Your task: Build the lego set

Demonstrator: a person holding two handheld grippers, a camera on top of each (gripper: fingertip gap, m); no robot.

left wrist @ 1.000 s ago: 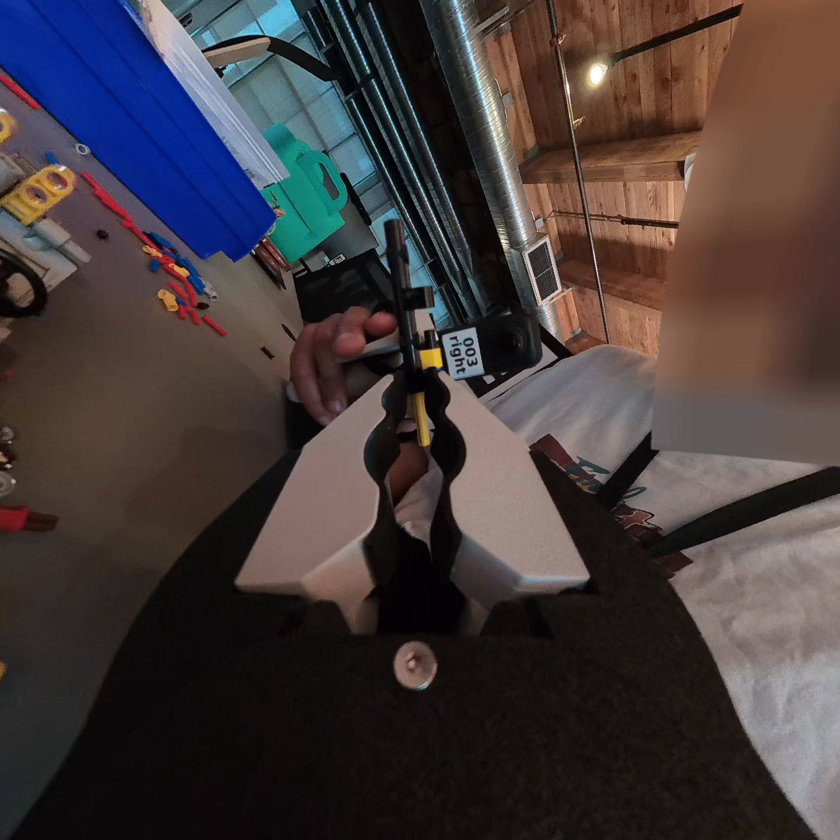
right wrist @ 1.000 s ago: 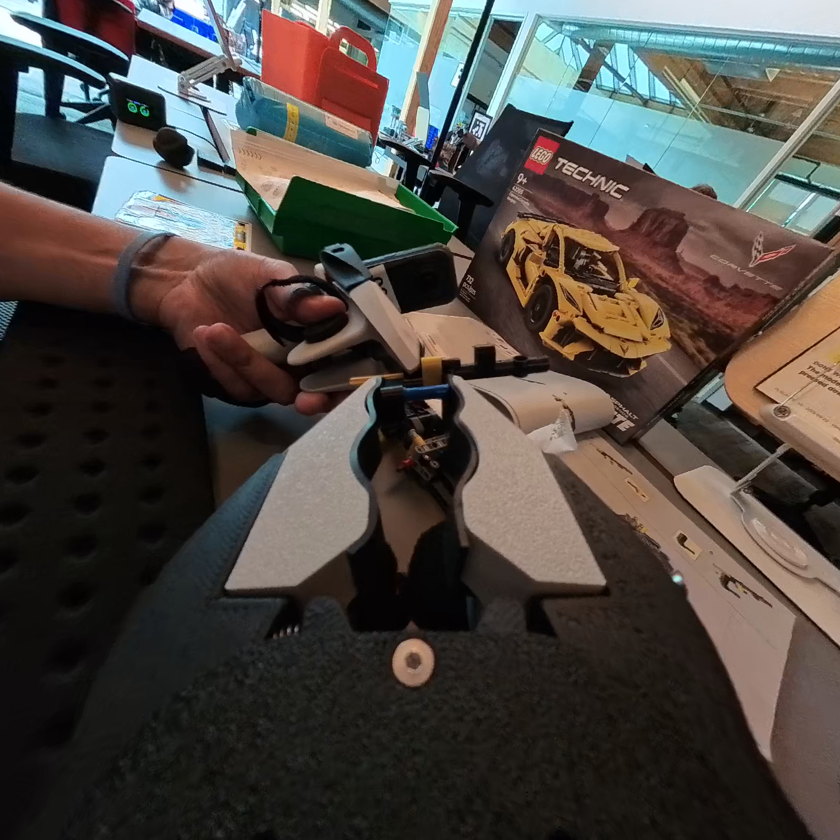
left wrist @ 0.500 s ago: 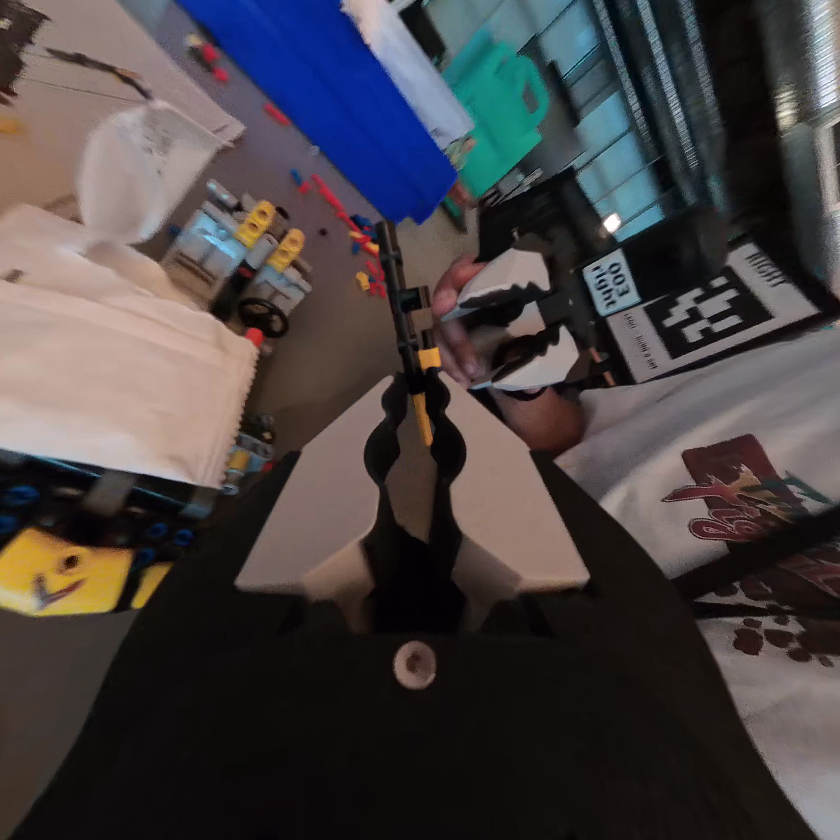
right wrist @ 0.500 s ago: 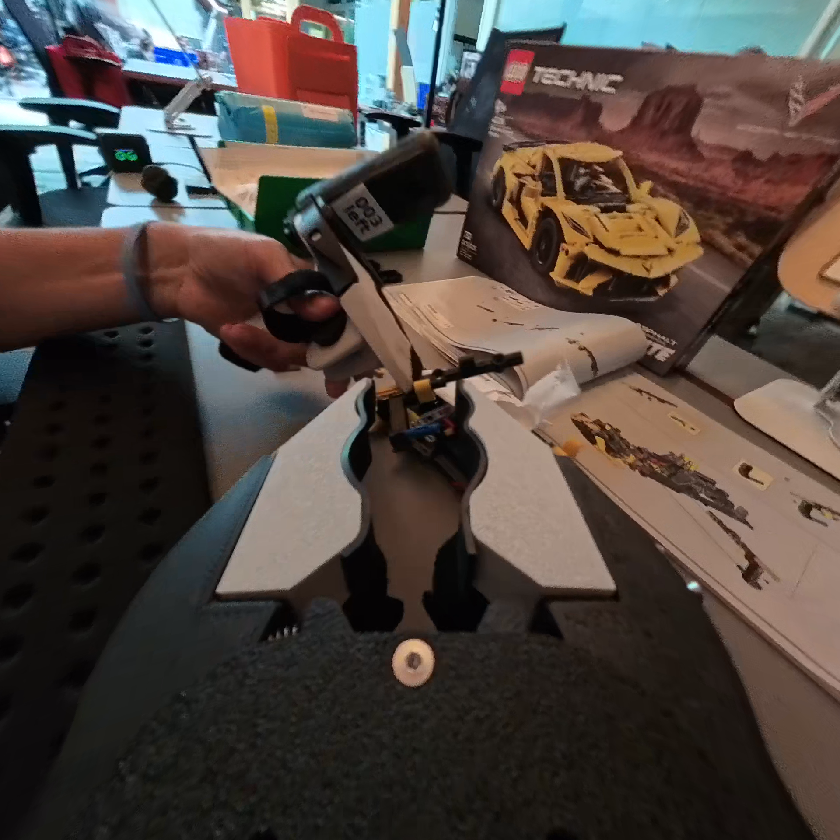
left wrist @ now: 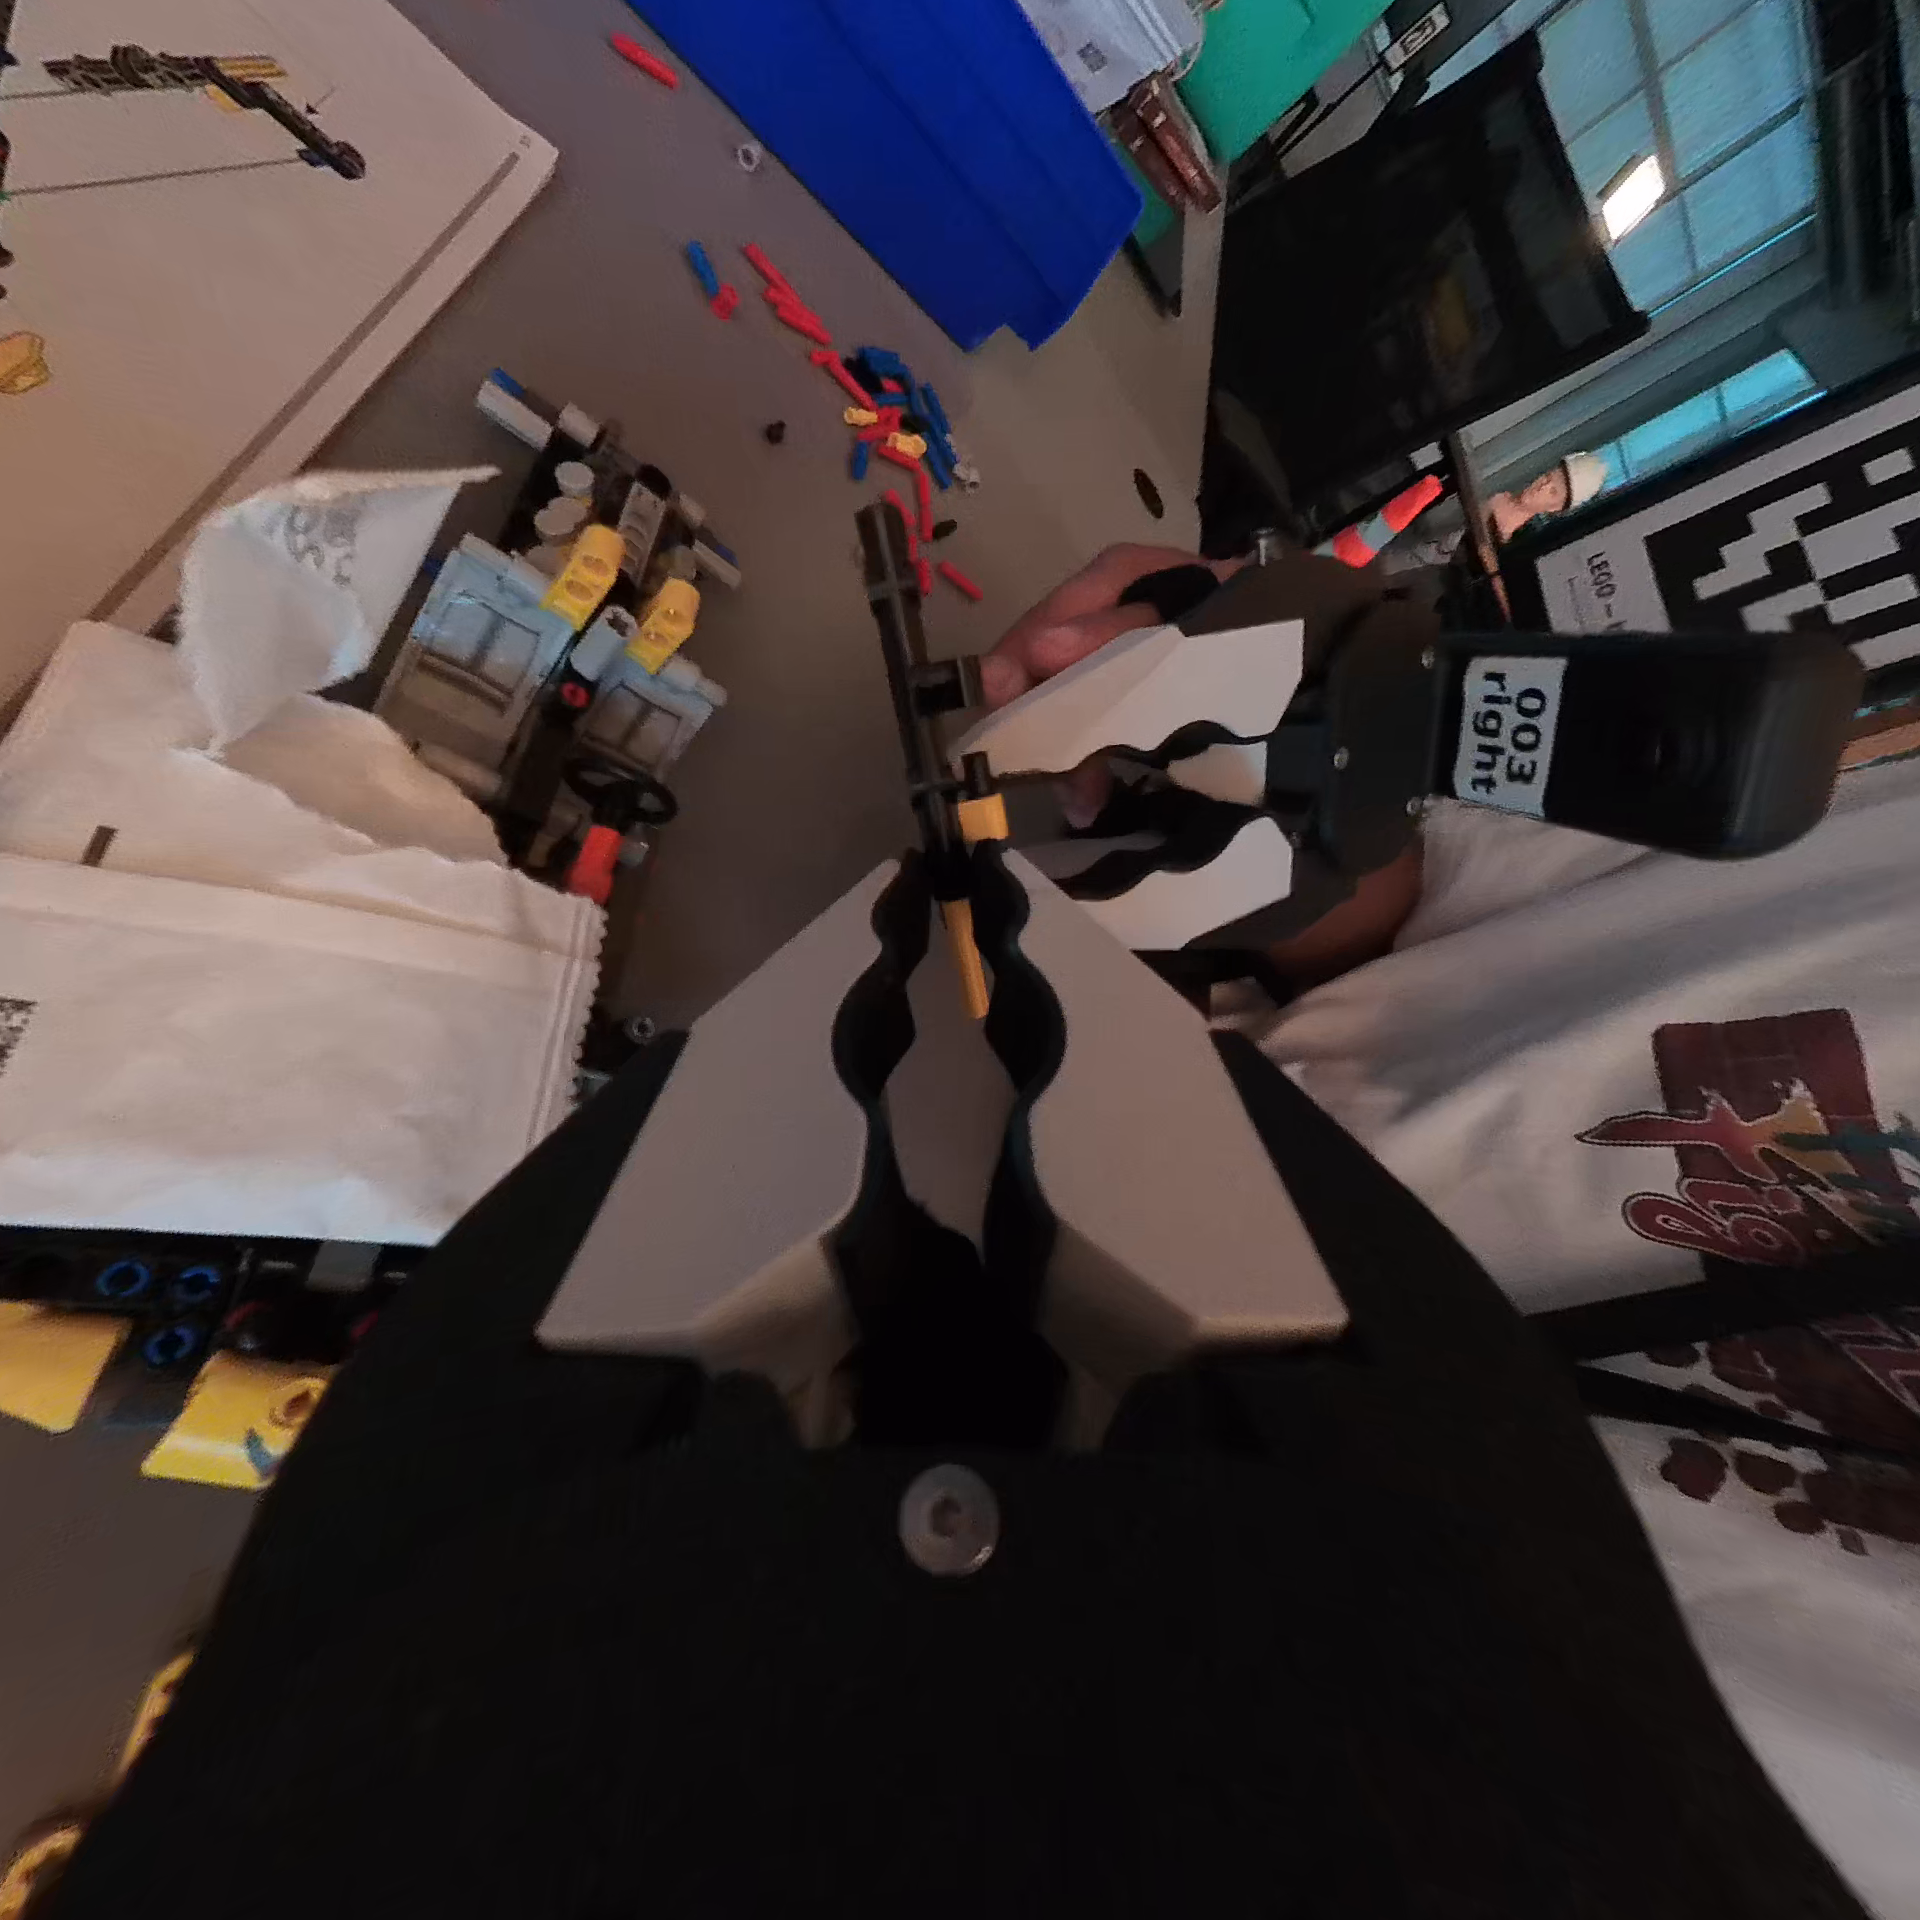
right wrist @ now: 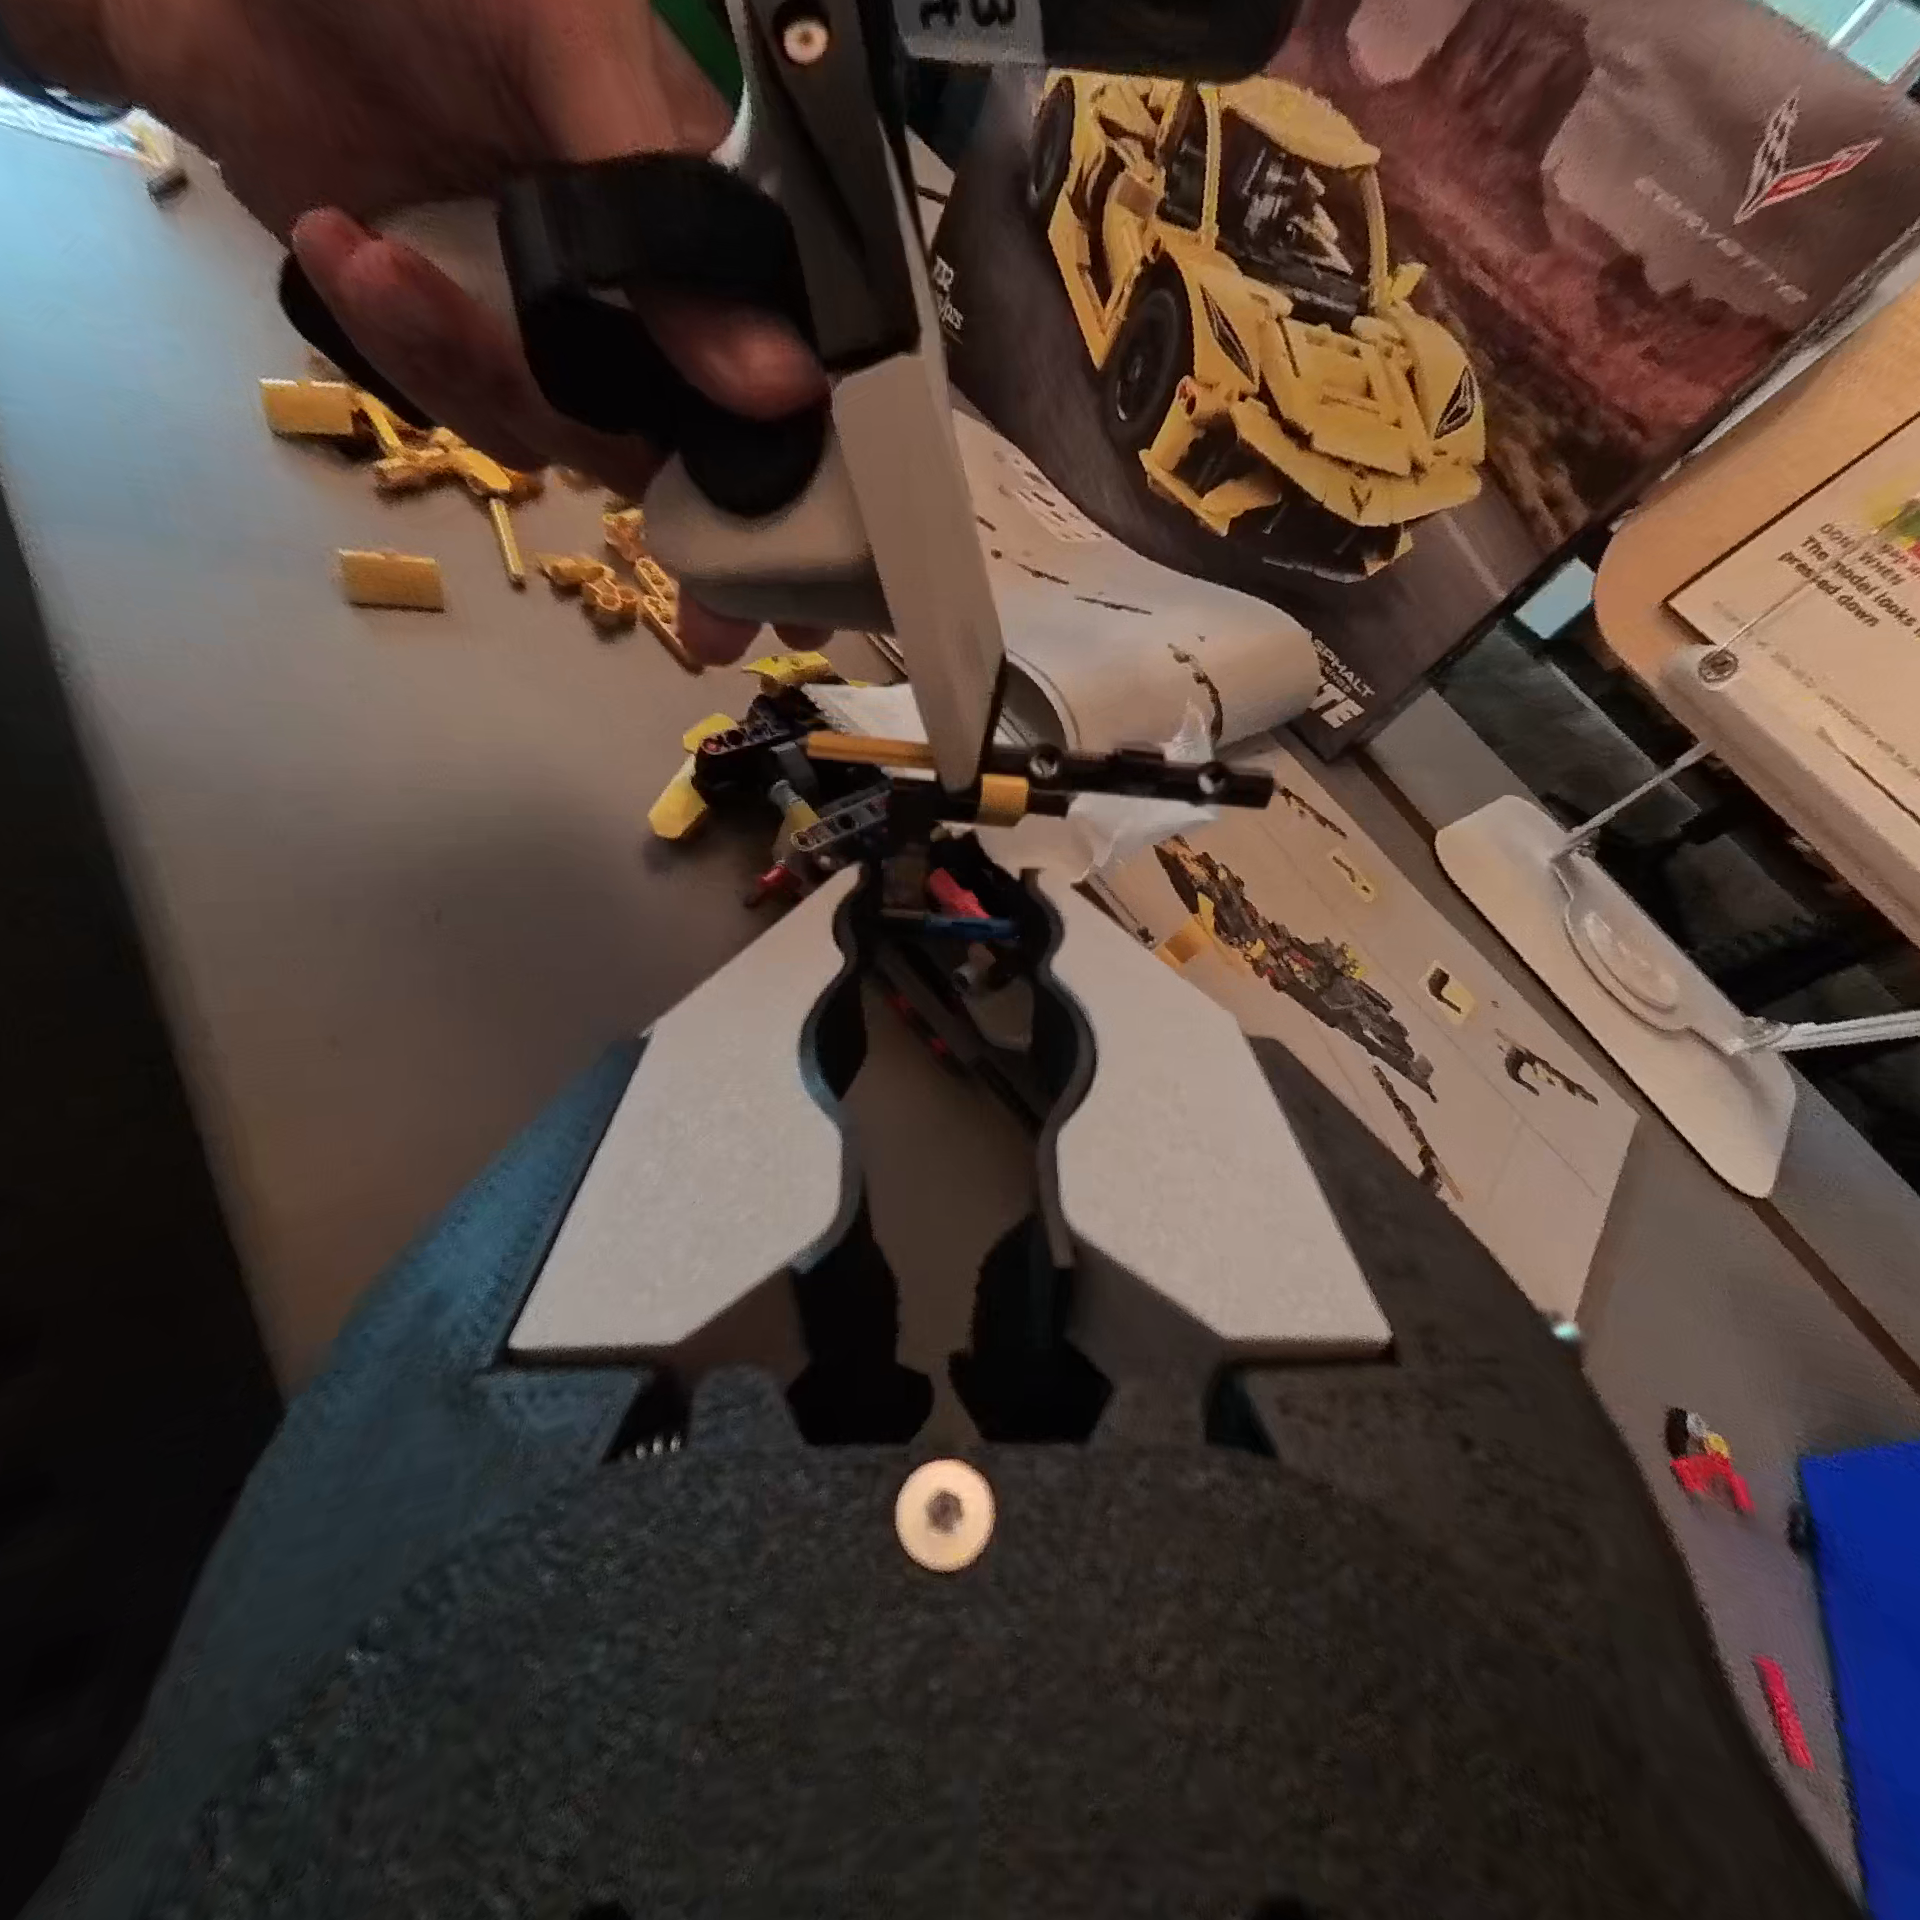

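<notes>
My left gripper (left wrist: 951, 873) is shut on a thin black lego rod (left wrist: 904, 665) with a yellow bush (left wrist: 982, 816) and a yellow axle (left wrist: 966, 961) and holds it in the air. In the right wrist view it comes down from above (right wrist: 961, 774) and the rod (right wrist: 1122, 774) lies crosswise. My right gripper (right wrist: 951, 899) sits just under the rod, tips almost touching it. A small dark lego piece with a blue pin (right wrist: 951, 923) spans its fingertips. The right gripper also shows in the left wrist view (left wrist: 1023, 805), pointing at the rod from the right.
A half-built grey and yellow chassis (left wrist: 582, 644) stands beside white paper bags (left wrist: 260, 1039). Loose red and blue pins (left wrist: 894, 416) lie by a blue bin (left wrist: 935, 156). The set's box (right wrist: 1351, 312), the open booklet (right wrist: 1143, 644) and loose yellow parts (right wrist: 499, 499) lie behind. The grippers are tip to tip, or close to it.
Both grippers have tipped down together towards the table. The left gripper now stands above the right one's tips. Neither grip has changed.
</notes>
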